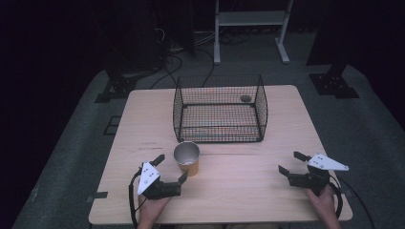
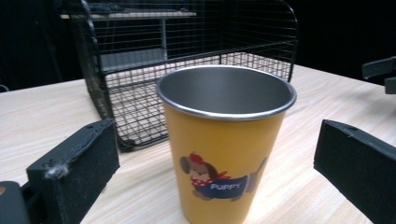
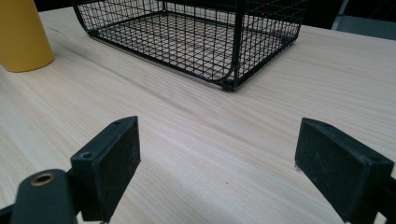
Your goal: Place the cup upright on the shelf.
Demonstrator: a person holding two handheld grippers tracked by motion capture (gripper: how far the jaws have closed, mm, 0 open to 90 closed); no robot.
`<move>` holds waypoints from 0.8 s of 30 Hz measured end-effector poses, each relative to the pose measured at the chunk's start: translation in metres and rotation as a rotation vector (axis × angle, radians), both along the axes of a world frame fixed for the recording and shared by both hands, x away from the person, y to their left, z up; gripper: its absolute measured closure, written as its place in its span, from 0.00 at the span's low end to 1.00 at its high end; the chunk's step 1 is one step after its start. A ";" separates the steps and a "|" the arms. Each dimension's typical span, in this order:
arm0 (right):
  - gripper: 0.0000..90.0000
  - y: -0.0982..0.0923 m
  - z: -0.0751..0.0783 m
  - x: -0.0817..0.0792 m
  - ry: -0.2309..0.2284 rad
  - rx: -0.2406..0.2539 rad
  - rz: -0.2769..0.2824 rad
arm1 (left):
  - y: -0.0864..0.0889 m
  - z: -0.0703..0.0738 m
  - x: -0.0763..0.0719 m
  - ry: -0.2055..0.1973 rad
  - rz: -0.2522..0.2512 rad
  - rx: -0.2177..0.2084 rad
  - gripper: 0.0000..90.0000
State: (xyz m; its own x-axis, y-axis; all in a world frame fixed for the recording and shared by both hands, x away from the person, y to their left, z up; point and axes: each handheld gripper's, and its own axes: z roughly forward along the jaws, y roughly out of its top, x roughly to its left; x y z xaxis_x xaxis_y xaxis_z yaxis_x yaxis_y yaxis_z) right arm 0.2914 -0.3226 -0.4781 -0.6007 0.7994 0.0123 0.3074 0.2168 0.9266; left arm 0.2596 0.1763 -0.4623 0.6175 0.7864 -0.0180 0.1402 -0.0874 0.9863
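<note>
1. We see a pale wood-grain surface [image 1: 248,186] with rounded corners, lit brighter than everything around it.
2. Grey carpeted floor [image 1: 71,143] surrounds it on the left, right and far sides.
3. At the far middle stands a white metal frame [image 1: 250,21] with a low shelf and two feet resting on the floor.
4. Dark cables [image 1: 184,59] trail across the floor at the far left of that frame.
5. Black stand bases [image 1: 333,83] sit on the floor at the far right and far left.
6. Beyond these, the room falls into darkness.
</note>
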 end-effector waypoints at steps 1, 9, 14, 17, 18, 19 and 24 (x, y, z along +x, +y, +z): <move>0.15 0.000 0.000 0.000 0.000 0.000 0.000 | -0.001 0.000 0.001 0.003 -0.012 0.001 0.00; 0.15 0.000 0.000 0.000 0.000 0.001 0.001 | -0.012 -0.003 0.004 0.016 -0.038 0.029 0.00; 0.15 0.000 0.000 0.000 0.002 0.002 -0.002 | -0.020 -0.006 0.008 0.028 -0.036 0.061 0.00; 0.15 0.000 0.000 0.000 0.002 0.003 -0.003 | -0.024 -0.007 0.012 0.043 -0.019 0.075 0.00; 0.15 0.000 0.000 0.000 0.002 0.004 -0.003 | -0.025 -0.008 0.013 0.044 -0.019 0.073 0.00; 0.15 0.000 0.000 0.000 0.003 0.004 -0.004 | -0.025 -0.008 0.013 0.043 -0.014 0.074 0.00; 0.15 0.000 0.000 0.000 0.002 0.003 -0.004 | -0.027 -0.006 0.017 0.041 -0.005 0.079 0.00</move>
